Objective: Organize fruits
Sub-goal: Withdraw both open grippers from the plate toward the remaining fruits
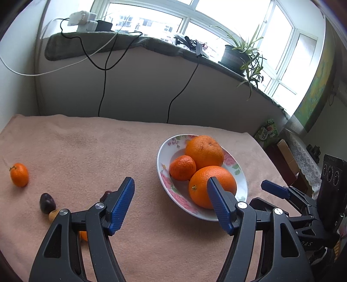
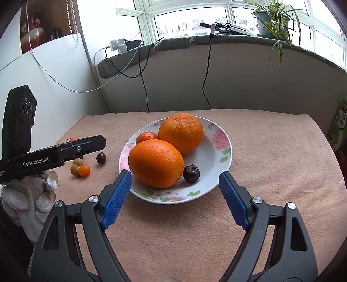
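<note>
A floral white bowl [image 2: 219,156] on the pink cloth holds two big oranges [image 2: 156,163], a small mandarin [image 2: 147,137] and a dark cherry [image 2: 191,173]. My right gripper [image 2: 174,184] is open and empty just in front of the bowl. My left gripper [image 1: 171,195] is open and empty, left of the bowl [image 1: 164,156]. Loose on the cloth to the left lie a mandarin [image 1: 19,174], a dark cherry [image 1: 47,203], another cherry [image 2: 101,158], two tan longans [image 2: 75,169] and a small kumquat [image 2: 84,170].
A wall and a windowsill [image 2: 216,41] with cables, chargers and a potted plant [image 2: 271,17] run behind the table. The left gripper's body [image 2: 54,154] and a gloved hand show at the left of the right wrist view. The cloth's right edge [image 1: 271,156] drops off beside boxes.
</note>
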`<state>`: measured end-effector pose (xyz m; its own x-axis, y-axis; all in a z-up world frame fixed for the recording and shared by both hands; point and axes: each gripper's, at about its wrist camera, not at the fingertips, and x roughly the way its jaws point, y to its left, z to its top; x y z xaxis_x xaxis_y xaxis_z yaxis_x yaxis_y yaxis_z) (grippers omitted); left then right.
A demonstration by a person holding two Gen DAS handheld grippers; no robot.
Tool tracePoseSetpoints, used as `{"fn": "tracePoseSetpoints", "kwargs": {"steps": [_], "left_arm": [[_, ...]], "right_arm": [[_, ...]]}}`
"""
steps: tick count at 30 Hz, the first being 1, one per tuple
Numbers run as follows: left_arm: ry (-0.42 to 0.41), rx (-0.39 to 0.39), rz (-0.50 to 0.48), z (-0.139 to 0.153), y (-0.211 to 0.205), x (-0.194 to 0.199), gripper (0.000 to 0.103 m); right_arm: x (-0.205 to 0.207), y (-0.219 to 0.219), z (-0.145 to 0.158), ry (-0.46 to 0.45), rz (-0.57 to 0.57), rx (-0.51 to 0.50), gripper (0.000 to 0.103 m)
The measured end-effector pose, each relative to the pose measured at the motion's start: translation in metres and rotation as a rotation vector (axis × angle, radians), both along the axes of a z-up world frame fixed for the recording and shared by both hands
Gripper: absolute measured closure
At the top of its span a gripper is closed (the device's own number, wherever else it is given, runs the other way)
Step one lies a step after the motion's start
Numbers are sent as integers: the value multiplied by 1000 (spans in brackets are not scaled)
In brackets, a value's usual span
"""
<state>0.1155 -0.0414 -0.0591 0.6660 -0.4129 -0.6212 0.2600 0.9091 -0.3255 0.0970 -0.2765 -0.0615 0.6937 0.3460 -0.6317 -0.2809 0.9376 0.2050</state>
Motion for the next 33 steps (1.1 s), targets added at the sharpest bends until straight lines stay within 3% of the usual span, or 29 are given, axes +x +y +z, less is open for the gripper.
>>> {"fn": "tracePoseSetpoints", "kwargs": {"steps": [10,14,21,33], "left_arm": [[-11,34,66,1,26,-24,24],[-2,94,103,-4,39,-34,24],[32,147,172,-18,70,-56,24],[60,103,265,-30,115,-75,24]], "right_arm": [[-10,20,2,-5,50,5,18],[-9,28,3,6,60,-4,12],[-12,48,5,21,122,-17,12],[-14,87,3,44,238,4,12]]}}
